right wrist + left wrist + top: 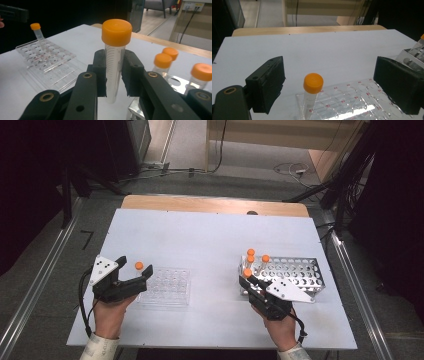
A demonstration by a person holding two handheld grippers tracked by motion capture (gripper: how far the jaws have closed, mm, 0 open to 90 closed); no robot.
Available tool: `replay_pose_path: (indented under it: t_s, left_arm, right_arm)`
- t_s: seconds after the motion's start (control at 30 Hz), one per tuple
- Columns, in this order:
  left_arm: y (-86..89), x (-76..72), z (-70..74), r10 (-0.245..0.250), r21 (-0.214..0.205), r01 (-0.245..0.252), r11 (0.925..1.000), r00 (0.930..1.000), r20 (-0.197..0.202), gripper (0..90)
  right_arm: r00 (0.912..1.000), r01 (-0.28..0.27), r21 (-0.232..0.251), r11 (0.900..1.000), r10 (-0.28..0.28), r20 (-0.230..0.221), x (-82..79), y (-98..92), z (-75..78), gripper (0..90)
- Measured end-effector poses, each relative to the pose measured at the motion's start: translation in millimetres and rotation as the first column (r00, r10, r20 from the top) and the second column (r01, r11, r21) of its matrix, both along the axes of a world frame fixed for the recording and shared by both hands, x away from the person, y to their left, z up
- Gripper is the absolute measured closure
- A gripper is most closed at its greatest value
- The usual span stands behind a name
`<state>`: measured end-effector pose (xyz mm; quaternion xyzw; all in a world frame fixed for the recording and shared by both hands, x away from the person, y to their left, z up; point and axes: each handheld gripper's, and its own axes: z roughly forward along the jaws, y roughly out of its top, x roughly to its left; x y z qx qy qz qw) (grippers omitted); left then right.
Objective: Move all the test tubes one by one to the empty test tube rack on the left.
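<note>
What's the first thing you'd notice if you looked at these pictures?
The bright orange caps stand out. The right tongs are shut on a clear tube beside the metal rack, where three more capped tubes stand. Over on the left, one tube stands alone in a corner hole of the clear plastic rack, between the open left tongs.

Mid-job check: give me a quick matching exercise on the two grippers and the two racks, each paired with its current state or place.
1. left gripper
2. right gripper
3. clear rack
4. metal rack

A. holds three orange-capped tubes
B. fingers closed on a tube
C. holds one tube at its near-left corner
D. fingers open, either side of a tube

Pairs: 1-D, 2-B, 3-C, 4-A
</note>
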<state>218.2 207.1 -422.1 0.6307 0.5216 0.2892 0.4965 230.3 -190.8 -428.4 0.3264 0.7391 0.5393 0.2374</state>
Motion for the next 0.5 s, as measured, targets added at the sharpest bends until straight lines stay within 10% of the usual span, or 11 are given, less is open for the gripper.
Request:
replay_pose_path:
  t_s: [0.5]
  left_arm:
    - [-36.9,-5.8,2.2,-0.112,0.022,0.111,0.9935,0.9937,0.010,10.7]
  right_arm:
    - [0.9978,-0.060,-0.022,0.9980,0.059,-0.030,-1.4,21.0,-8.5,72.2]
